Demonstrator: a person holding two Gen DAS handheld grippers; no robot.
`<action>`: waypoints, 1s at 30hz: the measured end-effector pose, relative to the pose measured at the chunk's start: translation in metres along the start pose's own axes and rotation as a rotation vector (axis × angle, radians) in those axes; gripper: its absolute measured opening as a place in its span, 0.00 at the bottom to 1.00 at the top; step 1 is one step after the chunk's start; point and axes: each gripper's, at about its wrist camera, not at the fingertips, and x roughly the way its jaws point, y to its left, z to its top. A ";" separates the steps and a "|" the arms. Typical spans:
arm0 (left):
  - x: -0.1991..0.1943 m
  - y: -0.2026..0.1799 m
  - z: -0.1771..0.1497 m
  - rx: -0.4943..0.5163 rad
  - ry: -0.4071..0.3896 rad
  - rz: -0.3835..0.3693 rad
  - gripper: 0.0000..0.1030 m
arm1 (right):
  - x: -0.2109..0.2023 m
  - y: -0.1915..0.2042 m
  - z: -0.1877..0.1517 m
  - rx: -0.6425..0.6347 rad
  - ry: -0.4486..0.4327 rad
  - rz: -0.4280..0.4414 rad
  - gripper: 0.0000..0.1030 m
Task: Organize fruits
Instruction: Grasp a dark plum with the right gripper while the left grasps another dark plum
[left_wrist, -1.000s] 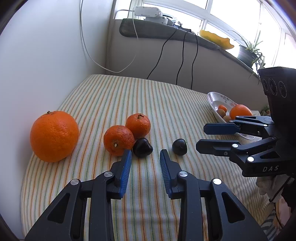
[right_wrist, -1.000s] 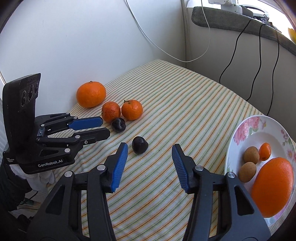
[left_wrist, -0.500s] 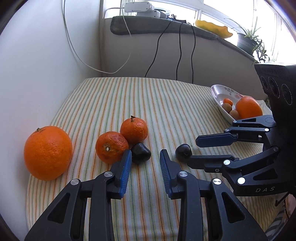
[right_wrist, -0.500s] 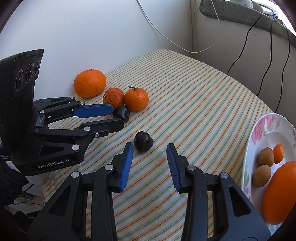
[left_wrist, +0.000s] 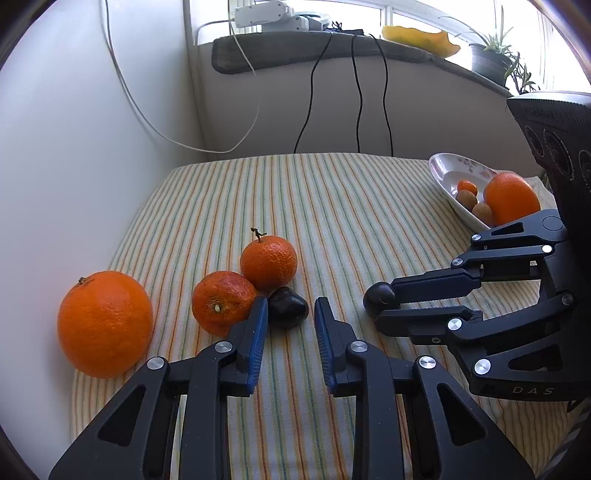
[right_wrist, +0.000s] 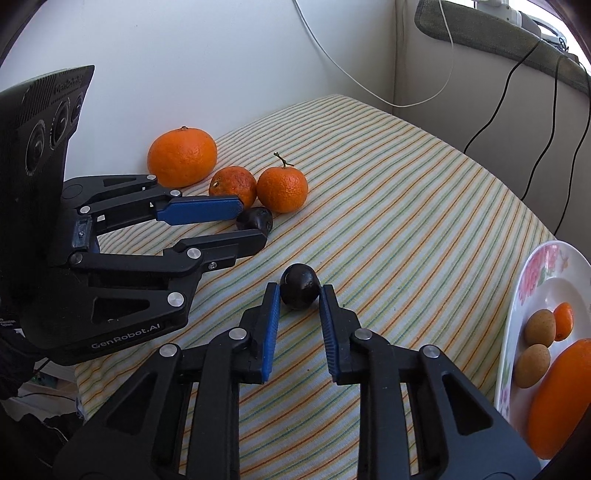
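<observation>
On the striped cloth lie a big orange (left_wrist: 105, 323), two small mandarins (left_wrist: 221, 302) (left_wrist: 268, 262) and two dark fruits. My left gripper (left_wrist: 289, 312) is open, its tips on either side of one dark fruit (left_wrist: 288, 307), not gripping it. My right gripper (right_wrist: 297, 291) is open but narrowed around the other dark fruit (right_wrist: 300, 291), whose sides sit at the blue pads; it rests on the cloth. It also shows in the left wrist view (left_wrist: 378, 295). A flowered plate (right_wrist: 543, 273) at the right holds an orange (right_wrist: 557, 397) and small fruits.
White wall runs along the left; a ledge with cables (left_wrist: 356, 92) and a plant stands at the back. The table's near edge drops off behind the left gripper body (right_wrist: 55, 236). The plate also shows in the left wrist view (left_wrist: 448, 173).
Both grippers have moved forward to the dark fruits. The right jaws have narrowed around theirs; the left tips now flank the other one.
</observation>
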 end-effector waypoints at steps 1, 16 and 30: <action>0.000 0.000 0.000 0.002 -0.001 0.004 0.19 | 0.000 0.001 0.000 -0.001 -0.002 -0.001 0.22; 0.003 -0.008 0.001 0.048 0.017 0.010 0.34 | -0.014 -0.004 -0.006 0.010 -0.025 0.000 0.22; 0.004 0.000 0.001 -0.010 0.022 0.008 0.21 | -0.032 -0.011 -0.012 0.032 -0.055 -0.004 0.22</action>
